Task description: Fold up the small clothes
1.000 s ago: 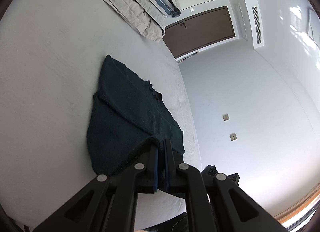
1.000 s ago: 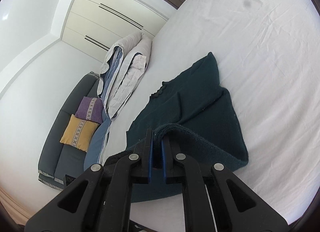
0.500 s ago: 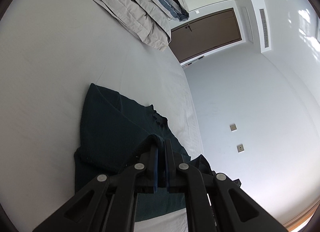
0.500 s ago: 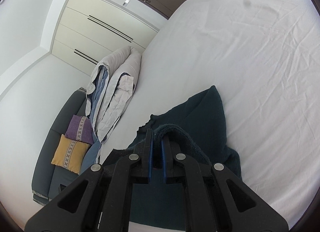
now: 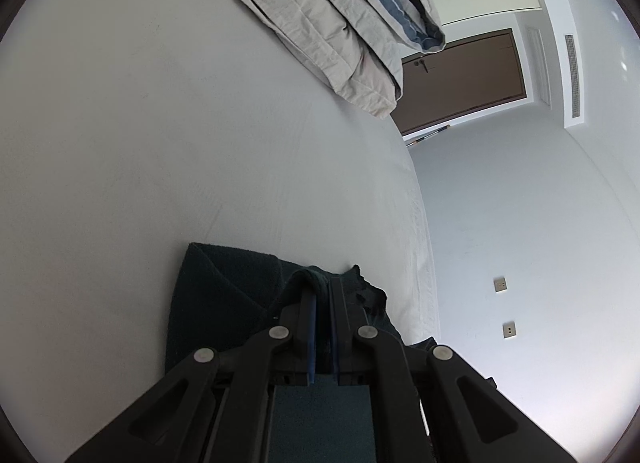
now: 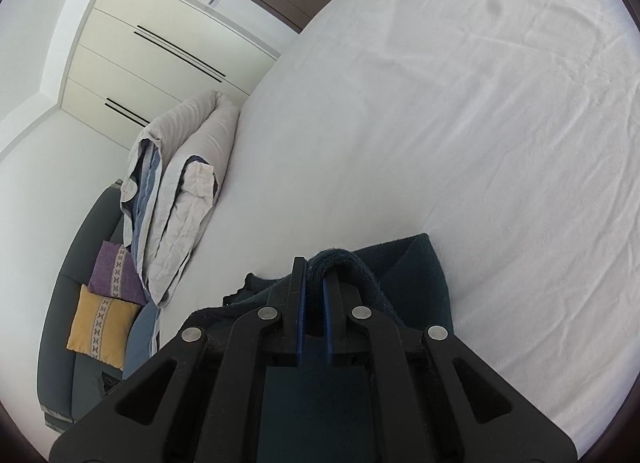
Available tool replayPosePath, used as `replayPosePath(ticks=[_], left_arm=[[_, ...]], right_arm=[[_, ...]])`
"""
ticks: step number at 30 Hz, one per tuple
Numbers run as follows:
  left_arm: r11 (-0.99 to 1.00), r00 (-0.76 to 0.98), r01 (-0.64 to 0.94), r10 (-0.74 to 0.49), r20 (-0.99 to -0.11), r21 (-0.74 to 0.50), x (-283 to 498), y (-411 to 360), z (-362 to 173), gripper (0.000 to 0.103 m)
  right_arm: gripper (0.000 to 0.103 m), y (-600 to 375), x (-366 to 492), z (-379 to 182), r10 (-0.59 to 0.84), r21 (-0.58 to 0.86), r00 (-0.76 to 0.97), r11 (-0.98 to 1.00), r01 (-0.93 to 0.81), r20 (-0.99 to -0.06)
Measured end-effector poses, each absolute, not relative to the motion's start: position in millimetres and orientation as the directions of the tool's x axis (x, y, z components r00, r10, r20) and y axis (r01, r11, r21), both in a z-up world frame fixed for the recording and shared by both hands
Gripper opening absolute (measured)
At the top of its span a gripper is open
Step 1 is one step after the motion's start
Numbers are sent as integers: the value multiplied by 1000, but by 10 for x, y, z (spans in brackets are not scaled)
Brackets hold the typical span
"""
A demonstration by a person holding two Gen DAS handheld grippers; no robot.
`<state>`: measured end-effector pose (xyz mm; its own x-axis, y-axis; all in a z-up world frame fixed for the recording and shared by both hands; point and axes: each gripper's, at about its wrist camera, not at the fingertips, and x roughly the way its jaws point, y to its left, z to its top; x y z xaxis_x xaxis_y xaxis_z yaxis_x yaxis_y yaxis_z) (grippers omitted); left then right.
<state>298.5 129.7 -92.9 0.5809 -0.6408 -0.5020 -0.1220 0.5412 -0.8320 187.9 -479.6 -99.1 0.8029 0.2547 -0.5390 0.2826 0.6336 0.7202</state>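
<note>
A dark teal knitted garment [image 5: 224,295] lies on the white bed sheet [image 5: 160,143], partly doubled over on itself. My left gripper [image 5: 323,283] is shut on one edge of it, and cloth bunches over the fingertips. In the right wrist view the same garment [image 6: 416,275] lies under and around my right gripper [image 6: 316,275], which is shut on a thick fold of its edge. Most of the garment is hidden under both grippers' bodies.
A folded grey and blue quilt [image 5: 332,23] lies at the head of the bed, also in the right wrist view [image 6: 180,199]. A dark sofa with purple and yellow cushions [image 6: 100,315] stands beside the bed. A brown door [image 5: 464,79] and white wardrobes [image 6: 160,55] lie beyond.
Both grippers have carried the held edge forward over the garment, towards its far end. Less of the garment now shows ahead of the fingers, and it lies doubled over.
</note>
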Motion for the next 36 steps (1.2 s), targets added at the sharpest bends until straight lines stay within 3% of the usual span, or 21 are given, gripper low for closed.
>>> replayPosePath(ticks=[3, 4, 5, 8, 10, 19, 30, 33, 35, 36], left_arm=[[560, 574, -182, -607, -549, -809, 3146, 1304, -1118, 8], [567, 570, -204, -593, -568, -798, 3191, 1314, -1176, 13], [563, 568, -219, -590, -574, -797, 3218, 1328, -1222, 27], [546, 581, -211, -597, -553, -811, 3190, 1364, -1217, 52], [565, 587, -199, -586, -559, -801, 3111, 1377, -1154, 60], [727, 590, -63, -526, -613, -684, 2484, 1132, -872, 60], [828, 551, -14, -461, -696, -560, 2040, 944, -1085, 59], [846, 555, -10, -439, -706, -534, 2003, 941, -1083, 47], [846, 553, -19, -436, -710, -533, 2007, 963, -1085, 30], [850, 552, -20, -430, -715, -527, 2007, 958, -1082, 28]], right_arm=[[7, -4828, 2183, -1207, 241, 696, 772, 637, 331, -588], [8, -4847, 2266, -1295, 242, 686, 756, 639, 348, -608], [10, -4849, 2341, -1373, 252, 684, 745, 640, 350, -617], [23, -4826, 2372, -1434, 238, 688, 768, 645, 333, -594], [50, -4787, 2331, -1383, 225, 685, 790, 660, 307, -570], [52, -4411, 1900, -1030, 139, 505, 735, 808, 304, -664], [52, -4074, 1065, -1240, 96, 346, 668, 904, 252, -738], [52, -4059, 971, -1263, 89, 333, 668, 910, 247, -739], [52, -4046, 948, -1241, 82, 324, 669, 914, 246, -738], [52, -4033, 931, -1226, 78, 316, 671, 918, 241, -738]])
